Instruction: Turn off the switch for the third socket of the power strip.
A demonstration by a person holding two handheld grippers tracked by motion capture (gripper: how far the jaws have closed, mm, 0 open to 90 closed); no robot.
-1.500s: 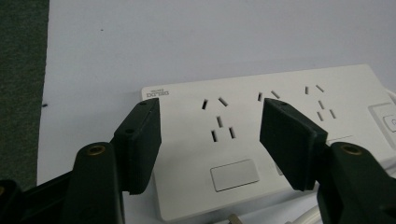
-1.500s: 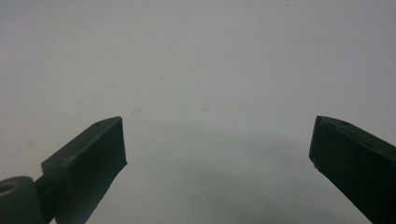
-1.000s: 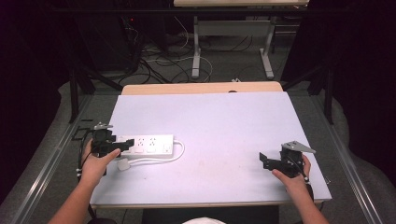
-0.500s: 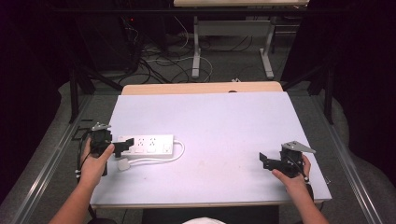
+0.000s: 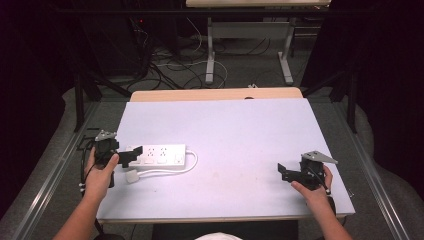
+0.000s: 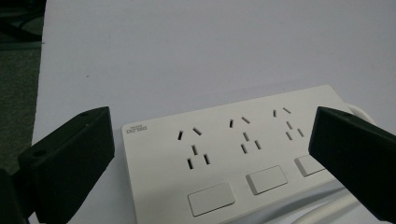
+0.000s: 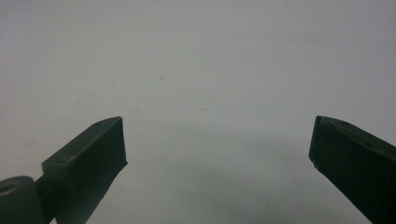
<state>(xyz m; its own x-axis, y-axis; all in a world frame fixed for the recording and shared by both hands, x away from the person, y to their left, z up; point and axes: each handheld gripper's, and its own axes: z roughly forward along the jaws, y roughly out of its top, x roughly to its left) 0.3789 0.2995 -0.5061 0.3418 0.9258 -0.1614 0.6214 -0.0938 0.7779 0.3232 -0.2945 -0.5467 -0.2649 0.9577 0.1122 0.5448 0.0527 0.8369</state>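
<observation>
White power strip (image 6: 233, 154) lies between the left gripper's (image 6: 210, 154) wide-apart jaws, unclamped

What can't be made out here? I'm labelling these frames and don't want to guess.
- White plastic power strip: in the left gripper view its far end sits behind the left gripper's right jaw, and the bottom edge cuts off its near side.
- Small grey brand mark: too small to read.
- White cable with its plug: in the high view, too small to tell the plug's type.
- Right gripper: open over the pale table, height unclear.
</observation>
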